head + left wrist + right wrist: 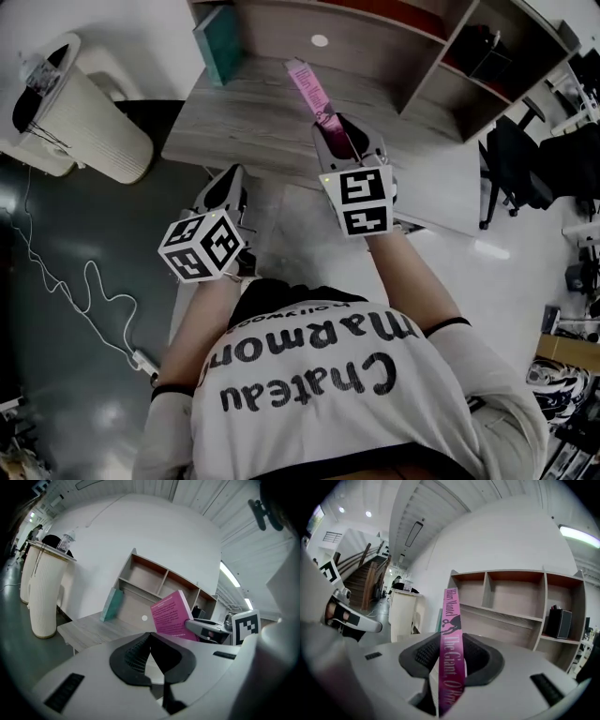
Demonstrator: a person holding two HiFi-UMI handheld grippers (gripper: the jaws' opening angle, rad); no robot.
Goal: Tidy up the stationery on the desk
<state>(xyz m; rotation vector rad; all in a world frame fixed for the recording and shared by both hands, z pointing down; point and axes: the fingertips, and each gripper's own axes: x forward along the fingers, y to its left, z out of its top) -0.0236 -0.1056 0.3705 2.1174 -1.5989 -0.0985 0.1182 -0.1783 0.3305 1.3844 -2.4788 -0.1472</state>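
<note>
1. The desk (244, 122) has a grey wood-grain top. A wooden shelf unit (422, 56) with open compartments stands along its back edge.
2. A teal book (214, 42) stands at the left end of the desk and leans against the shelf unit. A small white round spot (320, 40) shows on the back panel to its right.
3. One right-hand compartment holds a black box (560, 623). The other compartments that can be seen are bare wood.
4. The right gripper (452, 656) is clamped on a pink book (451, 634). Both pads press on its covers, and the spine stands upright facing that gripper's camera.
5. In the head view the pink book reaches forward from the jaws over the middle of the desk, toward the shelf unit. Whether its lower edge touches the top cannot be told.
6. The left gripper (150, 634) is at the near edge of the desk, left of the right gripper and apart from the book. Its jaws meet at the tips with nothing between them.
7. The floor (66, 234) is dark and glossy. A thin white cable (89, 281) winds across it left of the person.
8. A tall white ribbed cylinder (89, 117) stands on the floor just left of the desk, with a clear bottle (67, 541) on top.
9. A black office chair (516, 169) stands to the right of the desk.
10. The walls and ceiling are white, and a staircase (363, 581) rises in the background of the right gripper view.
</note>
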